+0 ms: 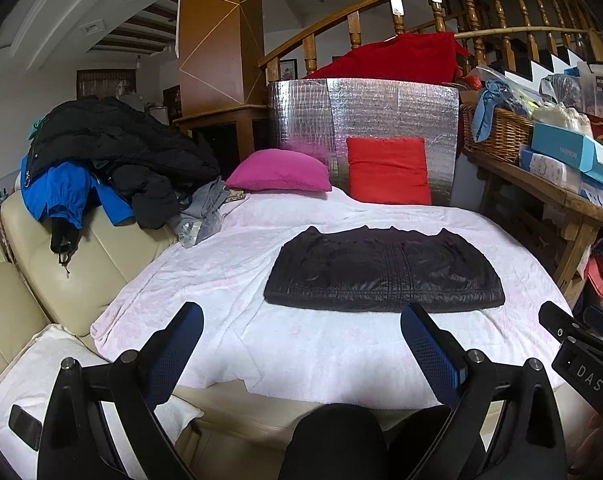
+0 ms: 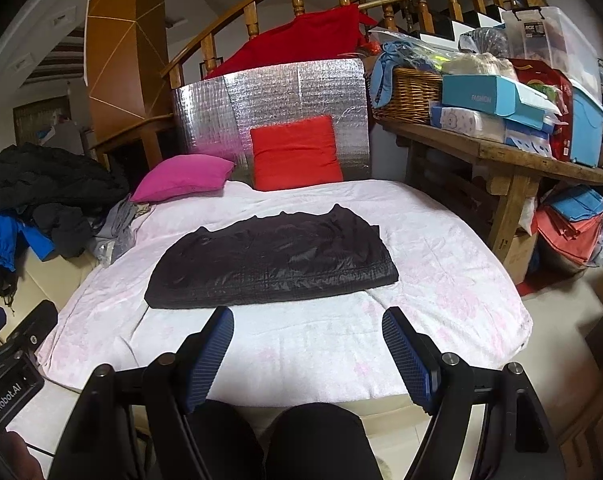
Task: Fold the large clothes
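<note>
A black quilted garment point(image 1: 383, 272) point(image 2: 269, 262) lies folded into a flat rectangle on the white blanket point(image 1: 309, 344) point(image 2: 301, 360) that covers the sofa seat. My left gripper point(image 1: 301, 312) hovers open just short of the garment's near edge, nothing between its blue-padded fingers point(image 1: 433, 356). My right gripper point(image 2: 307, 316) is also open and empty, held a little before the same edge. Each gripper shows at the side of the other's view, the right gripper point(image 1: 581, 356) on the right and the left gripper point(image 2: 13, 360) on the left.
A heap of dark and blue jackets point(image 1: 101, 160) point(image 2: 41, 200) sits on the cream sofa back at left. Pink point(image 1: 279, 170) and red point(image 1: 387, 170) cushions lean by a silver foil panel point(image 1: 365, 112). A wooden table point(image 2: 501, 160) piled with boxes stands right. The person's knees point(image 2: 313, 440) are below.
</note>
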